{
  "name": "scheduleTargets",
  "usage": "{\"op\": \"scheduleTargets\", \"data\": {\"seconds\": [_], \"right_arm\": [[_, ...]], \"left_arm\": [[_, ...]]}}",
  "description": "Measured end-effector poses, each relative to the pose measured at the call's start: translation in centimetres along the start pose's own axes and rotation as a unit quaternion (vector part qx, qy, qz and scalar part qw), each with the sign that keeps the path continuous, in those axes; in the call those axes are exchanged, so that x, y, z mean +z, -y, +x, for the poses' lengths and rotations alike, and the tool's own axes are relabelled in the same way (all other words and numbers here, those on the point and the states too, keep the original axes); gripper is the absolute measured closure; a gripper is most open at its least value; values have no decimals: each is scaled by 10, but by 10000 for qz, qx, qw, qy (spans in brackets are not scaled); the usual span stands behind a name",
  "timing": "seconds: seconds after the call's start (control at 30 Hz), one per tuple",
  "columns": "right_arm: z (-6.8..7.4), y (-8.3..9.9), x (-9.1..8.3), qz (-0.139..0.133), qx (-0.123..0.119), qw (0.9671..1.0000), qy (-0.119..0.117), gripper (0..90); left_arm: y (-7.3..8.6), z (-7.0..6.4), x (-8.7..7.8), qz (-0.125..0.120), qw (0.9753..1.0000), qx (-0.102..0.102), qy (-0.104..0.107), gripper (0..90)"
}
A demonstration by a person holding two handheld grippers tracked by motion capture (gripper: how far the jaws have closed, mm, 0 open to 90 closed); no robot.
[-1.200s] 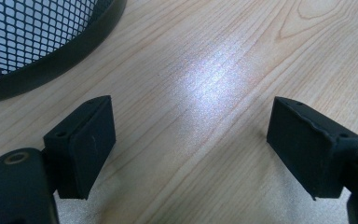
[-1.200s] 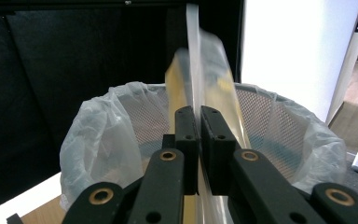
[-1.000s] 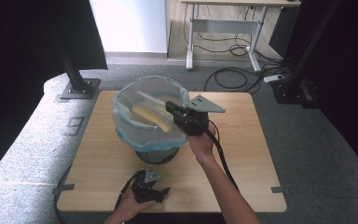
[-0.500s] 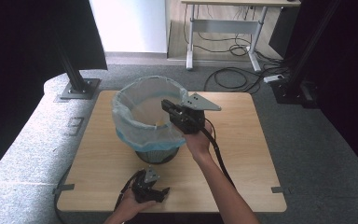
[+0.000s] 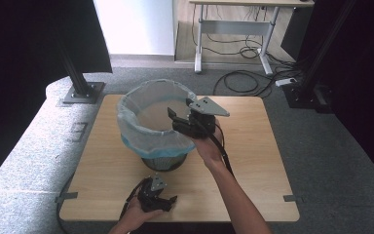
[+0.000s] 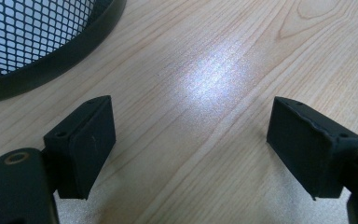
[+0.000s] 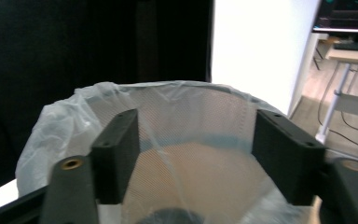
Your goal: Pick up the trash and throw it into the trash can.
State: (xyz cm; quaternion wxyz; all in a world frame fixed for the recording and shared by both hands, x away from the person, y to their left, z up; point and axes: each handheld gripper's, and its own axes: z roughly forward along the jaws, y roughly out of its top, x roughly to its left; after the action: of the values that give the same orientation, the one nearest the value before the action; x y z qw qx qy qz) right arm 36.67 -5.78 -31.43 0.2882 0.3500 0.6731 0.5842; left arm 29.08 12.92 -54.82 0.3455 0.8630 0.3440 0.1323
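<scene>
- Resting low on the near edge of the wooden tabletop (image 5: 253,161), the left tongs (image 5: 156,195) sit in the person's left hand (image 5: 134,219), just in front of the bin's base.
- Left tongs state: jaws spread wide, nothing between them; the left gripper view shows bare wood grain between the two black pads (image 6: 86,140), with the bin's dark bottom ring and mesh wall at upper left.
- Wire-mesh waste bin (image 5: 165,161): stands upright on the tabletop, left of centre, lined with a translucent bag (image 5: 141,129) whose edge folds over the rim and hangs down the outside, pale blue at the lower hem.
- Right tongs (image 5: 175,119): held in the person's right hand (image 5: 207,146) above the right side of the bin's rim, jaws pointing over the opening; the grey three-cornered plate (image 5: 209,106) sits on top.
- Right tongs state: jaws spread wide and empty; the right gripper view looks between them into the lined bin (image 7: 191,154).
- Bin contents: a tan surface shows through the liner low inside; what it is cannot be told.
</scene>
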Motion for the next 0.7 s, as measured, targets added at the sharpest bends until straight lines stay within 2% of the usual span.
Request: {"op": "scheduleTargets", "data": {"seconds": [0.33,0.7], "right_arm": [[-15,6,-31,-60,-71,9999,-64,291],[-50,31,-71,-147,51,9998,116,291]], "left_arm": [[0,0,0,0,10000,-5,-8,153],[0,0,0,-11,10000,-24,1,153]]}}
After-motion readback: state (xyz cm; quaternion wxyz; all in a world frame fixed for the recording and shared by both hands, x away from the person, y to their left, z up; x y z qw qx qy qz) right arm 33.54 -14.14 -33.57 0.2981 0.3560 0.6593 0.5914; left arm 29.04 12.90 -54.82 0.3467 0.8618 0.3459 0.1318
